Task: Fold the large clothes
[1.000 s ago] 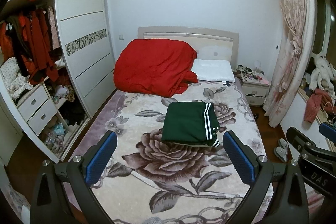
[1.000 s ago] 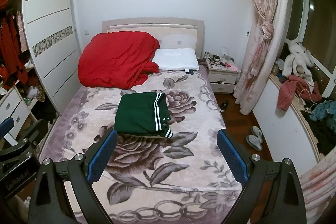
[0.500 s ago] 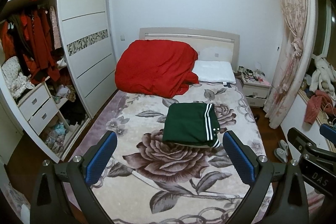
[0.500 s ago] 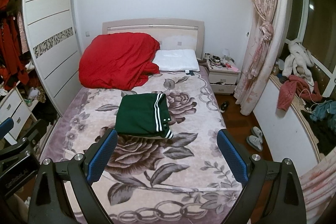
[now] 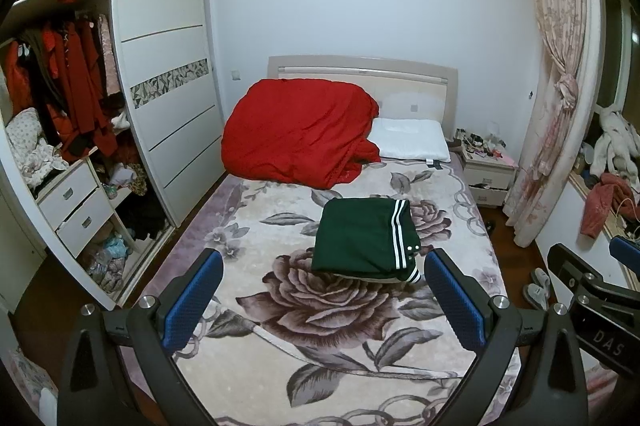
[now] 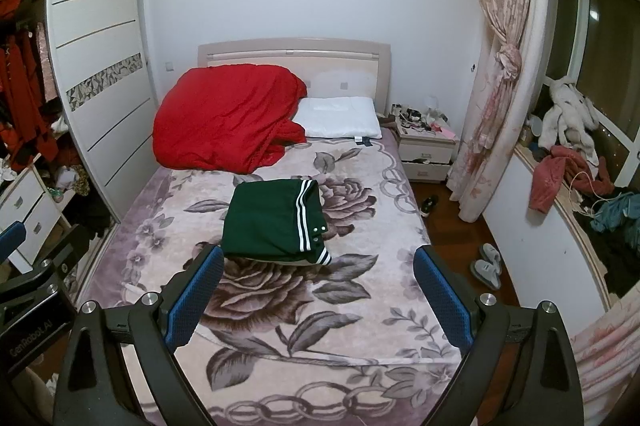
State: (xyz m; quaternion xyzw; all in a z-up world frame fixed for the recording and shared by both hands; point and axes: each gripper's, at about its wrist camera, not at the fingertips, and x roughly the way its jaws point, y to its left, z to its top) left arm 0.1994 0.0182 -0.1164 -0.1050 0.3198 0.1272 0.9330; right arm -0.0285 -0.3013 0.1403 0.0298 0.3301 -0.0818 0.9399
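Note:
A dark green garment with white stripes lies folded into a neat rectangle in the middle of the bed; it also shows in the right wrist view. My left gripper is open and empty, held high above the foot of the bed, well back from the garment. My right gripper is open and empty, also above the foot of the bed. Part of the right gripper's body shows at the right edge of the left wrist view.
A red duvet and a white pillow lie at the head of the bed. An open wardrobe stands left. A nightstand, a pink curtain, slippers and a cluttered sill are right.
Both grippers have drifted slightly back and up, so the bed sits a little lower in the views. The garment has not moved. Both grippers stay open.

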